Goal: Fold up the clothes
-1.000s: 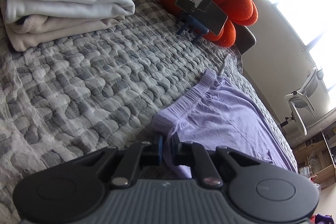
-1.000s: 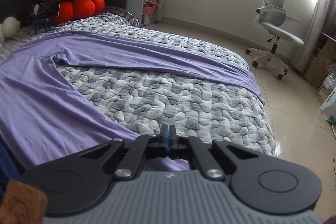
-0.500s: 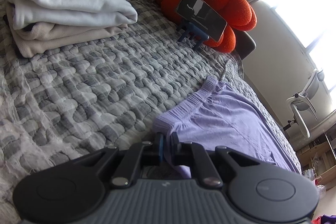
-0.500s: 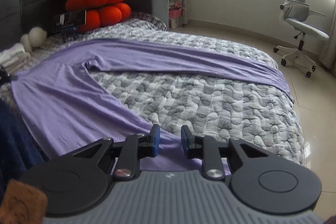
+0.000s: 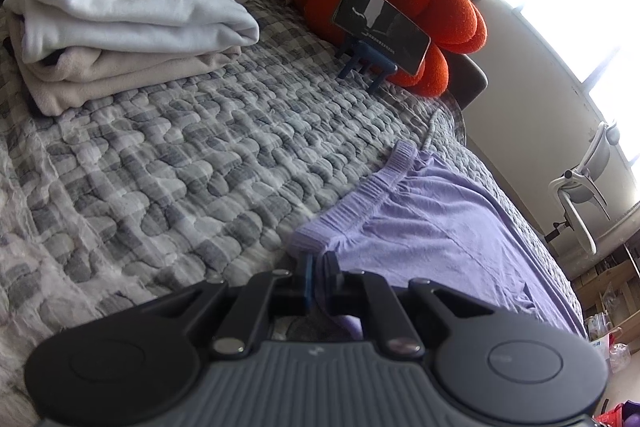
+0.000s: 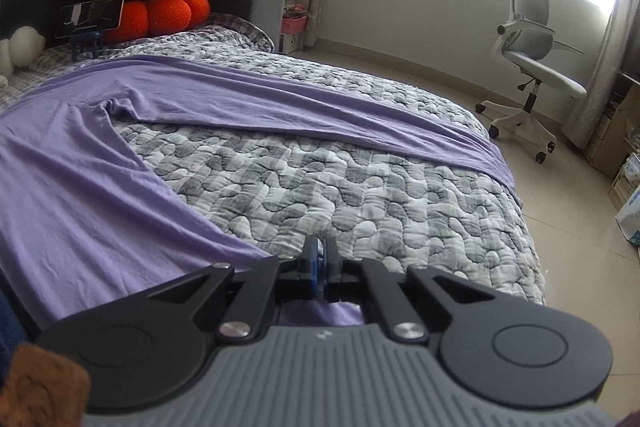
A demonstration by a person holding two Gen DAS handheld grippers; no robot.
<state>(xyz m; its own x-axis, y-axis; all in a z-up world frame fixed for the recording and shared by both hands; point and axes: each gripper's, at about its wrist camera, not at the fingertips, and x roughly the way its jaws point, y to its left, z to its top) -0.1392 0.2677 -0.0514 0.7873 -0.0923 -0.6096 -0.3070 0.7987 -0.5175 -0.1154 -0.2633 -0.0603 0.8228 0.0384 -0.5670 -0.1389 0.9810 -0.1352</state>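
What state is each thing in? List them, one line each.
Left gripper: jaws shut on the trousers' waistband.
Right gripper: jaws shut on a trouser leg's end.
Trousers: unfolded, legs spread apart on the bed.
Stack: folded, piled.
Phone: propped on a stand, screen lit.

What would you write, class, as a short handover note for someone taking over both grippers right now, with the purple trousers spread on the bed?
Left gripper: shut on the purple trousers at the near waistband corner.
Right gripper: shut, at the hem of the near leg; the pinch itself is hidden.
Trousers lie flat on the quilt, legs spread in a V.
Done: a folded pile sits by the headboard.
Left: probably lift the near leg over the far leg, then fold lengthwise and stack.
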